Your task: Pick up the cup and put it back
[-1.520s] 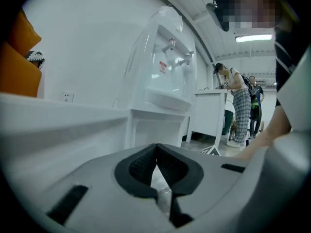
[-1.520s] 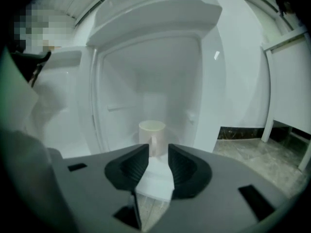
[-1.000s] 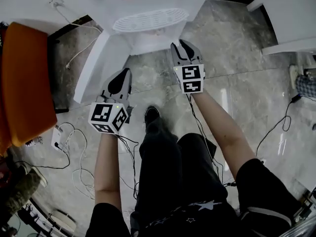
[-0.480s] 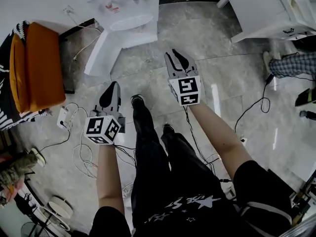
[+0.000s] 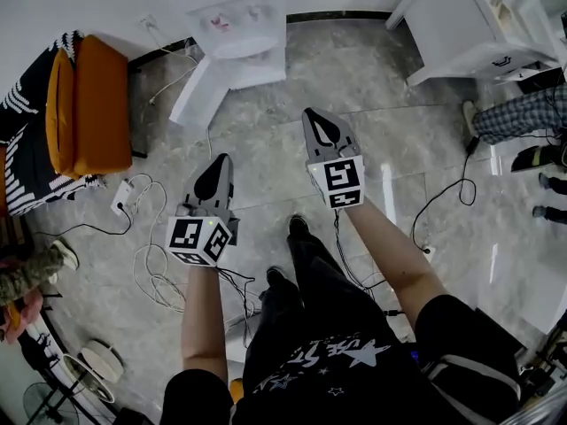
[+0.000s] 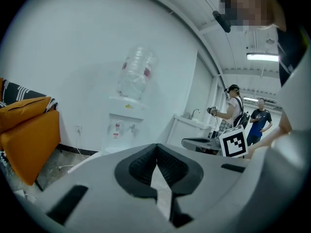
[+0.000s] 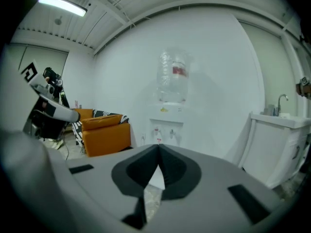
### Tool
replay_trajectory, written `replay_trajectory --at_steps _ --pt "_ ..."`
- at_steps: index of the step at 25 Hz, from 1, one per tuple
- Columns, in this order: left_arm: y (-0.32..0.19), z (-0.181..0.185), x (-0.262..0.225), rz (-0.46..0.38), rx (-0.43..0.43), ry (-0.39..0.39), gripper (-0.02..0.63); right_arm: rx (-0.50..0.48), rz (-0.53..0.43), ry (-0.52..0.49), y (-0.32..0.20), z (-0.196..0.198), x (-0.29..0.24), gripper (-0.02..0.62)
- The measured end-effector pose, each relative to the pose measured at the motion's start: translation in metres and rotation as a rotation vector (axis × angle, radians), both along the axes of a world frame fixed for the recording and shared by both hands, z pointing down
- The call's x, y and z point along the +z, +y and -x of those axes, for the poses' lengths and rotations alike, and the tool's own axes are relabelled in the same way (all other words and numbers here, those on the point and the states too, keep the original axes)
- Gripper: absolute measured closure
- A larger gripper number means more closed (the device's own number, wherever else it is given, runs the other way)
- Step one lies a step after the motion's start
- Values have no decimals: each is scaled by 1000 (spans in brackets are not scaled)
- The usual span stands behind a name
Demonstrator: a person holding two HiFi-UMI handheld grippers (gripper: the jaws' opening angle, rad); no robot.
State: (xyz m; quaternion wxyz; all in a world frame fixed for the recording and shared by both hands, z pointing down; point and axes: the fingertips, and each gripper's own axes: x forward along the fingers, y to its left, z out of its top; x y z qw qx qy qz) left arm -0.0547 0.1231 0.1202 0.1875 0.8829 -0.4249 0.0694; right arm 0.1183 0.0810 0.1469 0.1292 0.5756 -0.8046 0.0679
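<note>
Legs (image 5: 310, 326) in dark trousers stand at 6 o'clock on the grey marble floor (image 5: 266, 140). At 9 o'clock the left gripper (image 5: 221, 158) has its jaws pressed together, nothing between them. At 1 o'clock the right gripper (image 5: 311, 113) has just been closing its jaws, which meet, empty too. Cables (image 5: 146, 264) lie at 8 o'clock. Farther out are an orange armchair (image 5: 93, 104) at 10 o'clock and a water dispenser (image 5: 230, 20) at 11 o'clock. I cannot tell where the cup is.

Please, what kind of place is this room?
Probably an office break area, perhaps also used for recording. A water dispenser stands at the wall, with an orange sofa near it. There is a white counter with a tap, and cables lie on the stone floor.
</note>
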Motion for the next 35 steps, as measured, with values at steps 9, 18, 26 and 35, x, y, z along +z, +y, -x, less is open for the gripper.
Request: replay_trajectory --at_steps 9,18,26,35 --pt "86 10 -22 4 31 -10 597 -97 -47 38 82 40 -45 589" --pt "185 50 -67 -36 31 3 597 -89 -100 46 180 81 -106 590" --pt "271 73 -83 -41 46 37 597 -54 -125 52 269 92 -134 591" --pt "313 80 -124 -101 73 40 597 -6 -187 50 321 82 -183 591"
